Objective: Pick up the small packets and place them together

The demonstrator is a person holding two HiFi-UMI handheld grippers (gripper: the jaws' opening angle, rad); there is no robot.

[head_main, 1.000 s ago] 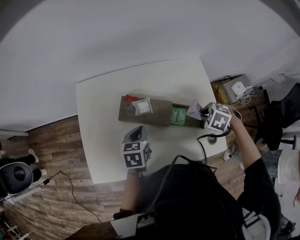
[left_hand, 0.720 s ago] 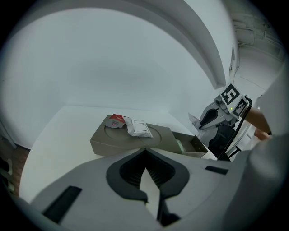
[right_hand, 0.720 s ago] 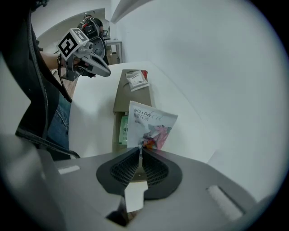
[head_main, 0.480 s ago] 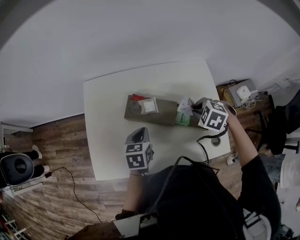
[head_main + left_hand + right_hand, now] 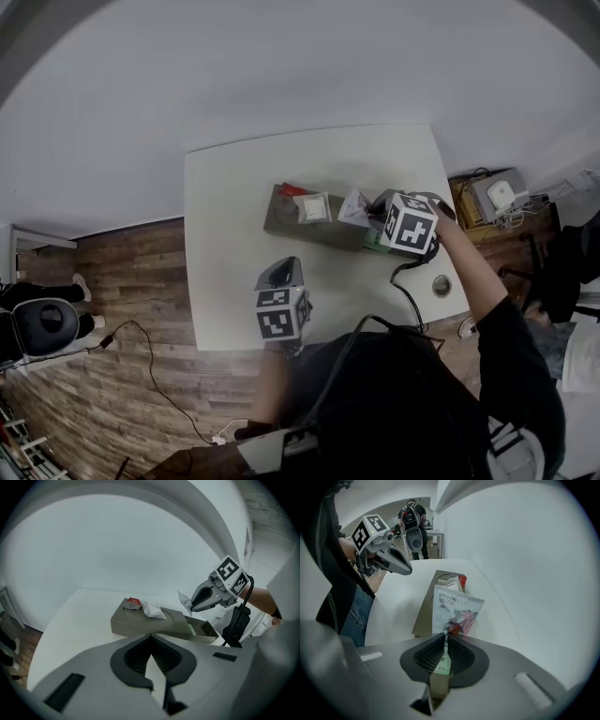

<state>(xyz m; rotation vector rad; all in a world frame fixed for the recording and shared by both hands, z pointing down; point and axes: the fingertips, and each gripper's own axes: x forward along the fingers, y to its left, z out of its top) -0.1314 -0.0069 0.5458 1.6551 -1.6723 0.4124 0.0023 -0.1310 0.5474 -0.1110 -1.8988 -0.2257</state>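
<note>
A khaki box (image 5: 309,228) lies on the white table (image 5: 225,244), its drawer pulled out at the right end. On its lid rest a red packet (image 5: 291,189) and a white packet (image 5: 314,207). A green packet (image 5: 375,240) lies in the drawer. My right gripper (image 5: 373,212) is shut on a white flower-print packet (image 5: 457,609) and holds it above the box, just right of the white packet. My left gripper (image 5: 279,272) hovers near the table's front edge, short of the box (image 5: 154,620), shut with nothing between its fingertips.
A black cable (image 5: 408,300) runs over the table's right front to a round grommet (image 5: 440,283). A black chair (image 5: 42,328) stands on the wood floor at the left. Boxes and a white device (image 5: 502,195) sit off the table's right side.
My right gripper has carried the flower-print packet leftward from the drawer end to above the box lid, closer to the white packet. The left gripper has stayed in place.
</note>
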